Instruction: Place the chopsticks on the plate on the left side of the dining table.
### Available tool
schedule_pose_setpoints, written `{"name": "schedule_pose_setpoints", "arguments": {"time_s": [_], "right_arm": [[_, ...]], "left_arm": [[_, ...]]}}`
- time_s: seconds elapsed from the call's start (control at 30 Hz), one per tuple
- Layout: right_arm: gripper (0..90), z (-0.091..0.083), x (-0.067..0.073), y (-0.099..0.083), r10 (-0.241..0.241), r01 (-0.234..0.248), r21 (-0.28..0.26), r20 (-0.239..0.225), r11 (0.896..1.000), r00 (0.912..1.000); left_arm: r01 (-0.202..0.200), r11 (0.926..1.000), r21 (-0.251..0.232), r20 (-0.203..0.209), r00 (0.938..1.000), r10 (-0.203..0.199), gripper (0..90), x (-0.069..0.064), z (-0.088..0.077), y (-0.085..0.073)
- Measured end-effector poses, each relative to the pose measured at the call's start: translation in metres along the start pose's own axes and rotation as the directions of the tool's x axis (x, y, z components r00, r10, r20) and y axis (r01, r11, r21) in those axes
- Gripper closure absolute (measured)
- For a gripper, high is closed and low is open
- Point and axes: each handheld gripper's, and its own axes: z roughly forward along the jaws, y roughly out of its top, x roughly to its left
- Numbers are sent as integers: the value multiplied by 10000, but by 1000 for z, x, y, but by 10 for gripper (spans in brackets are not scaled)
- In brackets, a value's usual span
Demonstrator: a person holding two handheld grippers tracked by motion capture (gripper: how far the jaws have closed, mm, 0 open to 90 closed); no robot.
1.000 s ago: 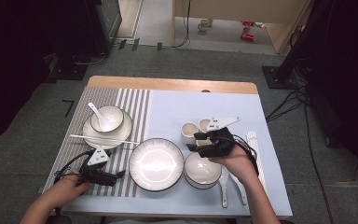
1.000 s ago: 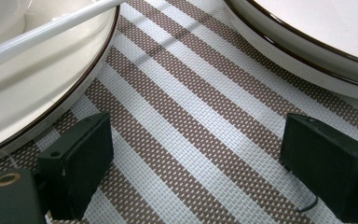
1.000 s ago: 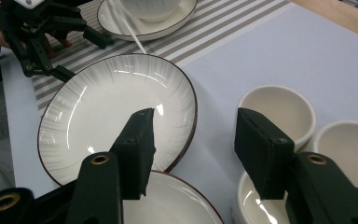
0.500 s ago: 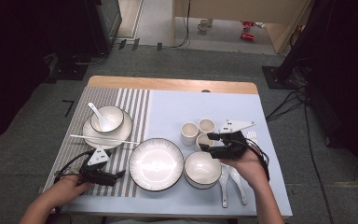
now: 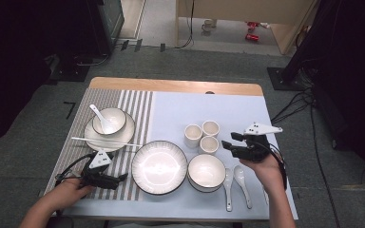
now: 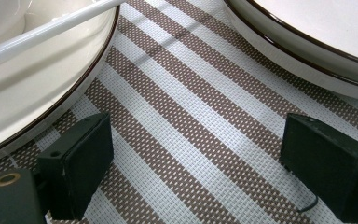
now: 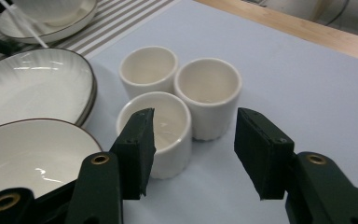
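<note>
Three white cups stand in a cluster on the pale blue mat: the near cup (image 5: 209,145) (image 7: 161,133), a left cup (image 5: 192,135) (image 7: 148,70) and a far cup (image 5: 210,128) (image 7: 209,93). My right gripper (image 5: 229,141) (image 7: 196,128) hovers just right of the near cup, open, jaws level and pointing at the cluster with nothing between them. My left gripper (image 5: 120,179) (image 6: 191,149) rests open on the striped mat (image 6: 182,116), between a small plate (image 6: 23,102) and the large plate (image 6: 307,42).
A large white plate (image 5: 159,166) and a bowl (image 5: 206,171) sit near the front edge, with two white spoons (image 5: 235,183) to their right. A small plate with bowl and spoon (image 5: 108,124) sits at left, and a chopstick (image 5: 107,141) (image 6: 51,28) lies across it.
My right gripper has drawn back to the right, away from the cups, and the near cup now shows fully. The left hand has stayed in place.
</note>
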Motion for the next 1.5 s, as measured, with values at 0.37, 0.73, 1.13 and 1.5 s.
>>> {"name": "schedule_pose_setpoints", "arguments": {"time_s": [0.37,0.73,1.13,1.5], "right_arm": [[502,-2,-29,-23,800,-751,-438,1226,9962,9892],[528,-4,-51,-53,1501,-1383,-647,2474,9883,9572],[600,-2,-67,-75,1876,-1677,-869,3449,9820,9197],[692,-3,-76,-92,2277,-2032,-1029,4470,9737,8651]], "left_arm": [[15,10000,-15,12,10000,-15,95,0,0,0],[2,10000,3,1,10000,-2,95,0,0,0],[7,10000,-2,7,10000,-7,94,0,0,0],[6,10000,0,7,10000,-6,94,0,0,0]]}}
